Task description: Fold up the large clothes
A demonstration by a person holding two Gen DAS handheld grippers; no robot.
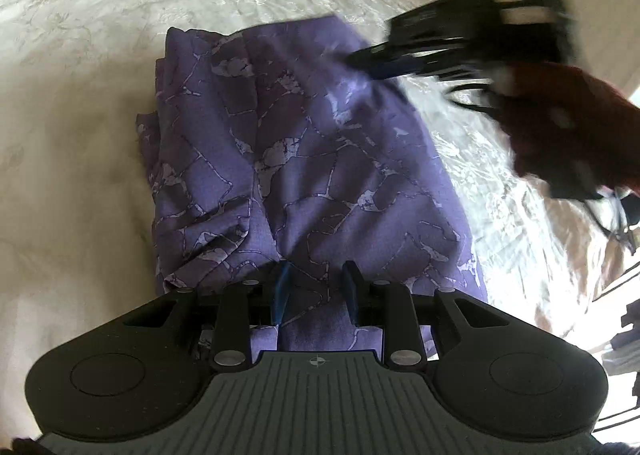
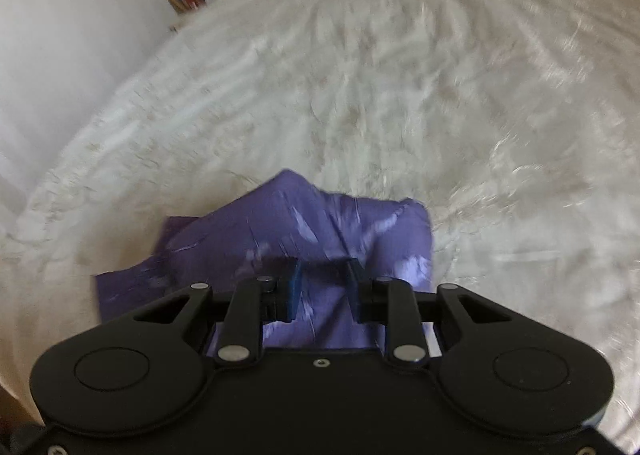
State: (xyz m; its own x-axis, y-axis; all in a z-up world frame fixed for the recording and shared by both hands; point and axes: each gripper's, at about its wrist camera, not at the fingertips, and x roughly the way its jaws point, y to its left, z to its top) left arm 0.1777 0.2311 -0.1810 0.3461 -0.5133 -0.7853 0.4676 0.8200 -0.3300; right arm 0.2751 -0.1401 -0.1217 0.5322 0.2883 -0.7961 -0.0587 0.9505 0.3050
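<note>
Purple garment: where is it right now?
The purple garment lies on the white bedspread, directly ahead of the left claw; in the right wrist view it sits low-centre under the right claw.

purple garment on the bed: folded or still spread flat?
Partly folded. The purple garment lies on the white bedspread as a narrow strip with stacked layered edges along its left side. Whether folding is finished, cannot tell.

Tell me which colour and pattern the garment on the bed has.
The garment is purple with a pale, cracked marble-like pattern, clearest in the left wrist view.
</note>
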